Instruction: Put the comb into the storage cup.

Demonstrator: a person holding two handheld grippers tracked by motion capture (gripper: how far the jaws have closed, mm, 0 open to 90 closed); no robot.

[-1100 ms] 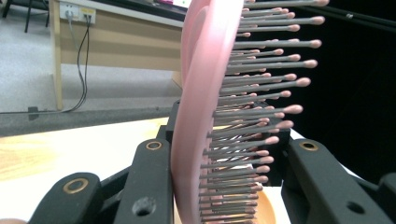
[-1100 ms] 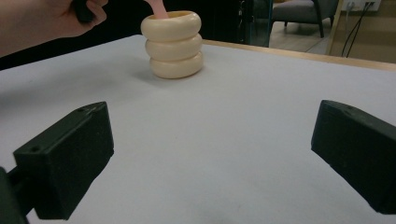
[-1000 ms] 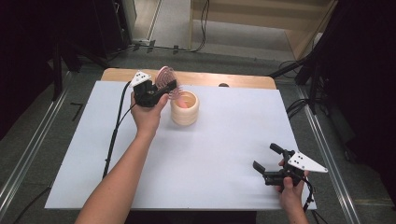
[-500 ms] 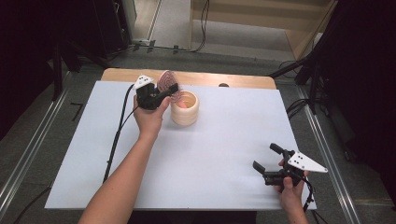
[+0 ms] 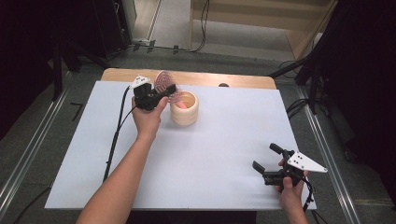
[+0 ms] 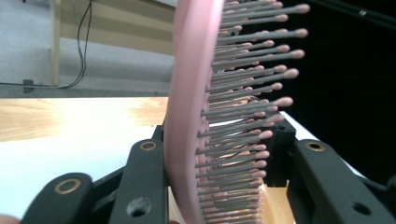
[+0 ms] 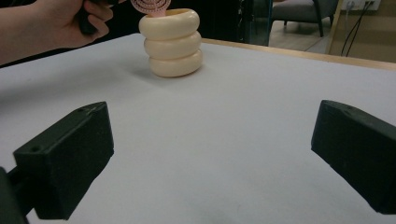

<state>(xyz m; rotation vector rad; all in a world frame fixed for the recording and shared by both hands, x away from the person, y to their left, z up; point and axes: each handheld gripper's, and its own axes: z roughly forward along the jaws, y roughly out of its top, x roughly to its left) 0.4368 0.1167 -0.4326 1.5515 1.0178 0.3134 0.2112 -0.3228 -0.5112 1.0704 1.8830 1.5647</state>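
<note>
A pink hairbrush (image 5: 164, 82) with grey, pink-tipped bristles (image 6: 243, 93) stands upright at the rim of a cream, ring-shaped cup (image 5: 184, 113) at the back of the white table. Something pink shows down inside the cup. My left gripper (image 5: 167, 91) holds the brush head from the left. One jaw lies against the brush's back and the other meets the bristle tips (image 6: 219, 158). These jaws have just been opening a little, with the brush still between them. My right gripper (image 5: 264, 156) rests near the front right edge, open and empty (image 7: 210, 154). It faces the cup (image 7: 172, 44) and the brush (image 7: 149, 4).
The white table cover (image 5: 224, 154) ends at a wooden strip (image 5: 233, 80) at the back. A black cable (image 5: 116, 135) trails from my left gripper along the table's left side. Metal rails (image 5: 28, 154) run along both sides, and cables lie on the floor behind.
The left hand with the brush has sunk slightly at the cup's rim. The right gripper has kept still.
</note>
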